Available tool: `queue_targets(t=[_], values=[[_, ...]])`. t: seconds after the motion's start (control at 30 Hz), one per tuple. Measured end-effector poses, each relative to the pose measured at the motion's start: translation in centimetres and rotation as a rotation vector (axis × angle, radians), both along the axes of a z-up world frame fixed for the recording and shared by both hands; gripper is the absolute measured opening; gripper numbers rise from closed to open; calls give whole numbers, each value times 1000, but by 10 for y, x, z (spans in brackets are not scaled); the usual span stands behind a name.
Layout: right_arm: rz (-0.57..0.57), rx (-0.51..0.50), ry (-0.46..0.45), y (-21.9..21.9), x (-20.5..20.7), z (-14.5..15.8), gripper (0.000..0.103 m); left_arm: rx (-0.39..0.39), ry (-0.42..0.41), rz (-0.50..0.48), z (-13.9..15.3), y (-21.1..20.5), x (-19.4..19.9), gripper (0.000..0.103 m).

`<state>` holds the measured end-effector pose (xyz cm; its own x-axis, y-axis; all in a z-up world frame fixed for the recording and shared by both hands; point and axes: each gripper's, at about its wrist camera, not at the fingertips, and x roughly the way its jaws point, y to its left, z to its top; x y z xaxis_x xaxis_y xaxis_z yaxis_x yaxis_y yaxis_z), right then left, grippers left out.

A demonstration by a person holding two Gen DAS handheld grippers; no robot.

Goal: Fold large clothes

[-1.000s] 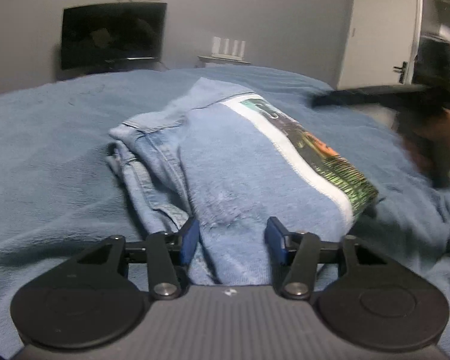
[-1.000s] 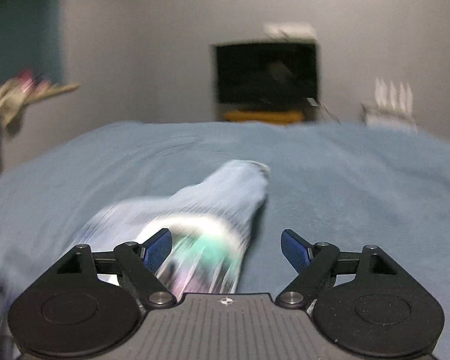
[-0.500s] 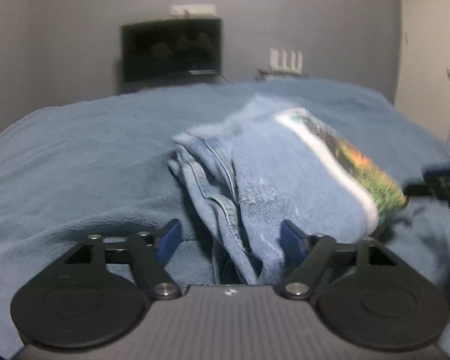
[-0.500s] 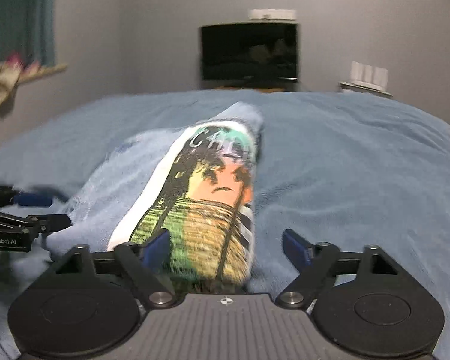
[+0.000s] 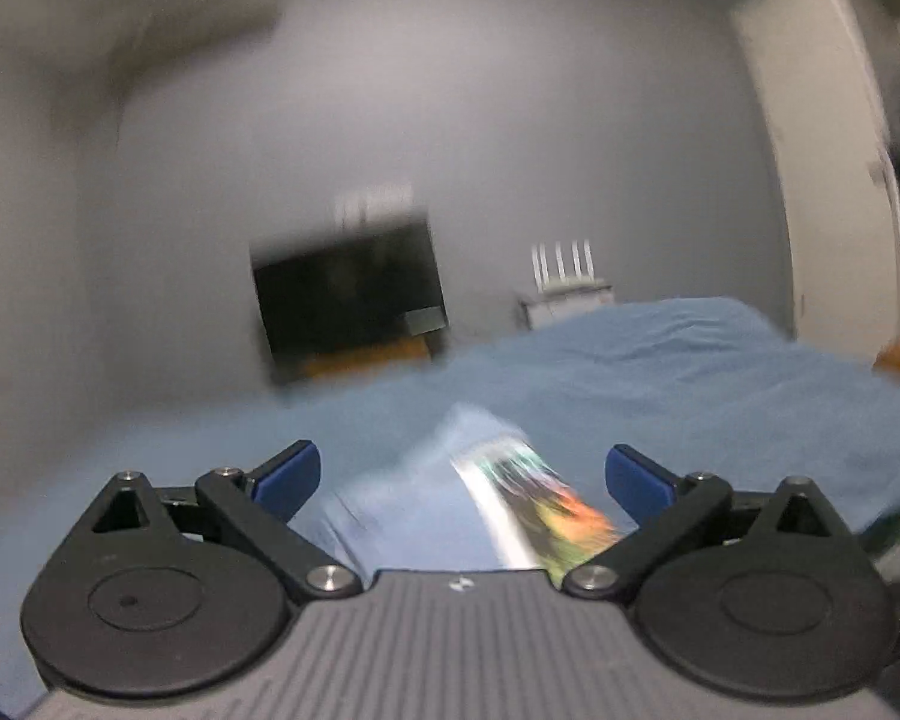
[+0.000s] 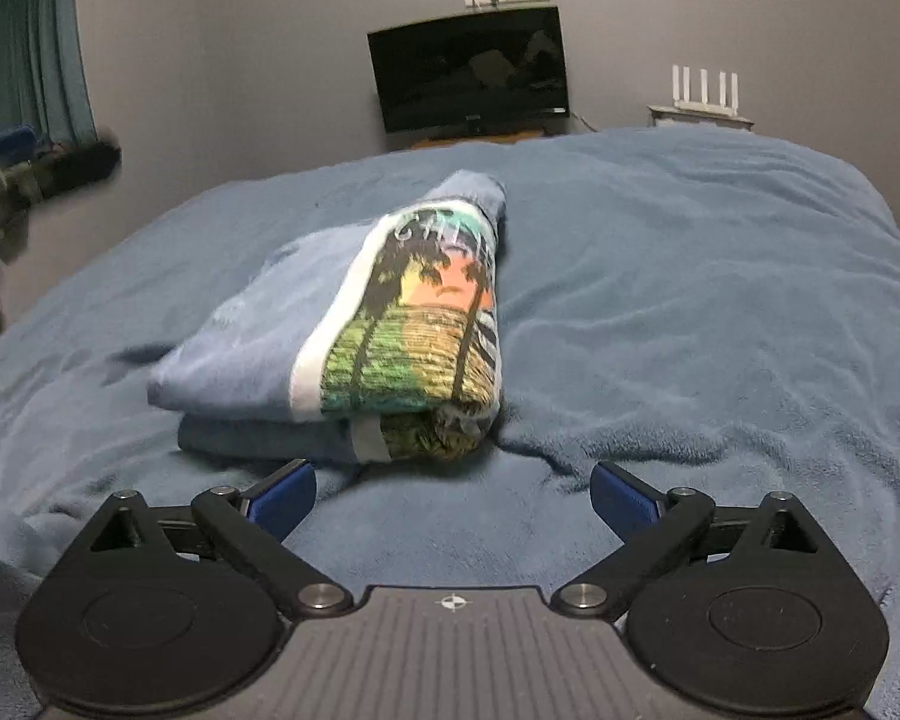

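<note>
Soft cotton folded shirt (image 6: 354,324) with printed graphic, fleecy matt blanket (image 6: 690,312), glossy black screen (image 6: 471,75)

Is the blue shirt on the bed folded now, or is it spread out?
Folded. The shirt lies on the bed as a compact stack of layers, its palm-tree print wrapping over the right edge.

Grey walls (image 6: 258,60), dark TV (image 6: 471,75), blue bed blanket (image 6: 690,300), curtain (image 6: 24,42) left.

Dim, even indoor light with a cool grey-blue cast. Left wrist view: heavy motion blur smears the folded light-blue printed T-shirt (image 5: 450,516) ahead of the hand-held gripper. Right wrist view: sharp at centre, with fisheye bending and darkened corners.
</note>
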<state>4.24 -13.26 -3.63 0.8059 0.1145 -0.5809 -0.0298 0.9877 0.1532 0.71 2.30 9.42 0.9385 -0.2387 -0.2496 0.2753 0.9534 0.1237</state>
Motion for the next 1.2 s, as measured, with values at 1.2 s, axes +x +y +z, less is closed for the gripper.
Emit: queue_targets(t=[1.2], values=[[6, -82, 238, 17, 53, -59, 103, 49, 606, 224, -139, 24, 55, 102]])
